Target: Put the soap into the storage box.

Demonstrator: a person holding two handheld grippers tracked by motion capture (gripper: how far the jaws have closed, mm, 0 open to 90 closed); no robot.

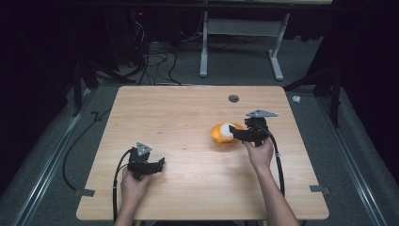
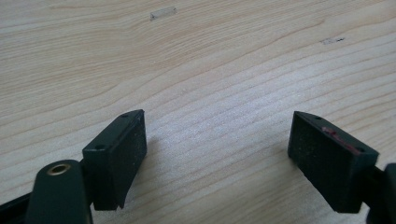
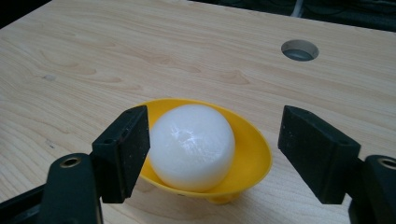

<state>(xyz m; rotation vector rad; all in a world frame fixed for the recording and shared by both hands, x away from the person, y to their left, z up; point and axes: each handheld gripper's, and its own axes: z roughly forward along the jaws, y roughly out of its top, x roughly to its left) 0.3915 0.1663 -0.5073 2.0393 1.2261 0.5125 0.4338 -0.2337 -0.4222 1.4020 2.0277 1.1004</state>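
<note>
White ball in yellow bowl, between right claw jaws.

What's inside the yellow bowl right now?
One white ball sits in the yellow bowl, filling most of it. The bowl's floor beneath the ball is covered, so anything under it can't be seen.

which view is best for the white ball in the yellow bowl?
Right gripper view: the white ball sits large and close in the yellow bowl, between the open jaws. High view shows it small, partly behind the right gripper. Left gripper view looks at bare table.
</note>
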